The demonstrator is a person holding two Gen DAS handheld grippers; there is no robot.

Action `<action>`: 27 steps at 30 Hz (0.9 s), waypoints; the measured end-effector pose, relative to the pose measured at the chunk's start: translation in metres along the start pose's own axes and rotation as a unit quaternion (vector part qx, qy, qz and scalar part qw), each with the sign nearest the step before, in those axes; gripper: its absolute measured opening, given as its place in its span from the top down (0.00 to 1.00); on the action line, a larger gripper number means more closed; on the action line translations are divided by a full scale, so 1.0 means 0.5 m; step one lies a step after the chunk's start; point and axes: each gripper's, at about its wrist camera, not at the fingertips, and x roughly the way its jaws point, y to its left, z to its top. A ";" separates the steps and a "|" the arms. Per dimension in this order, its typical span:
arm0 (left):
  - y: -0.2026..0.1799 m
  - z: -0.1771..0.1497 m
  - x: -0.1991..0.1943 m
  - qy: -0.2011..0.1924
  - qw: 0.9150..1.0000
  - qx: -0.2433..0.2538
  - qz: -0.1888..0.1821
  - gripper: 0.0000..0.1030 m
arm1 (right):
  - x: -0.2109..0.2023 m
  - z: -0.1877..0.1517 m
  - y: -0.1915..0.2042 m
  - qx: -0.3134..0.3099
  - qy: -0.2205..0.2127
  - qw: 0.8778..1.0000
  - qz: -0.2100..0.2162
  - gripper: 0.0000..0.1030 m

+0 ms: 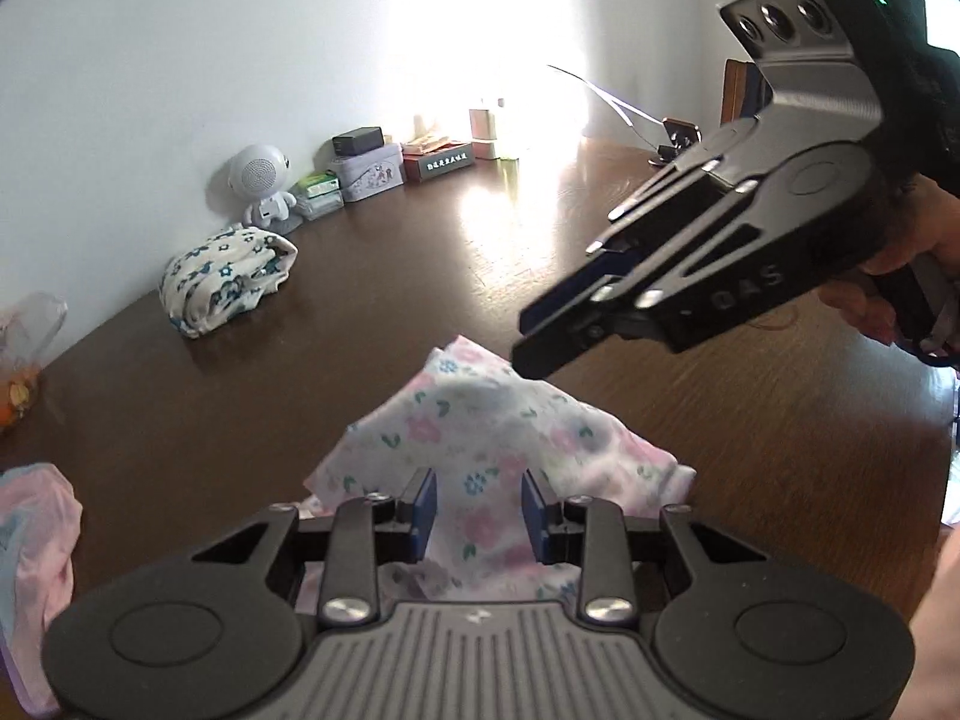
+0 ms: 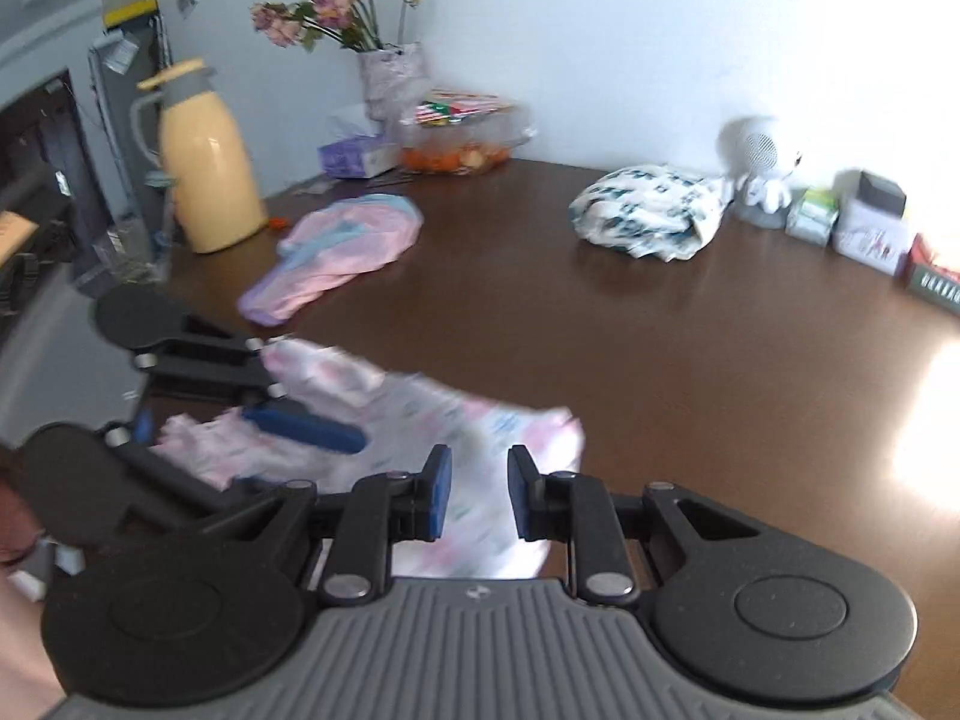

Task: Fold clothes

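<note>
Left wrist view: pink floral garment (image 1: 480, 432) mid-fold, both jaws spread.
Left hand-held gripper (image 1: 478, 507) and right hand-held gripper (image 2: 478, 492) released over it; blue-flowered bundle (image 1: 225, 279) at 10 o'clock looks folded; pink garment (image 2: 342, 246) on desk (image 1: 390, 300) remains.

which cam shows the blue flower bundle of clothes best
The left wrist view: the blue-flowered bundle is sharp there, so its print and folds read clearly beside the white robot speaker. The right wrist view shows the same bundle by the speaker, but motion-blurred.
</note>
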 end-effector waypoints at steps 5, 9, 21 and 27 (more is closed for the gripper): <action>-0.001 -0.027 0.033 0.035 0.999 -0.005 -0.005 0.75 | 0.085 0.008 -0.030 0.008 0.032 0.999 0.011 0.80; 0.002 -0.048 0.027 0.040 0.999 -0.018 -0.005 0.76 | 0.107 -0.005 -0.036 0.008 0.032 0.999 0.026 0.80; 0.052 0.024 0.025 -0.007 0.999 -0.032 0.008 0.80 | 0.119 -0.025 -0.023 -0.010 0.020 0.999 0.023 0.79; 0.070 0.008 0.086 0.031 0.999 -0.040 0.002 0.87 | 0.089 -0.032 -0.020 -0.008 -0.001 1.000 0.026 0.77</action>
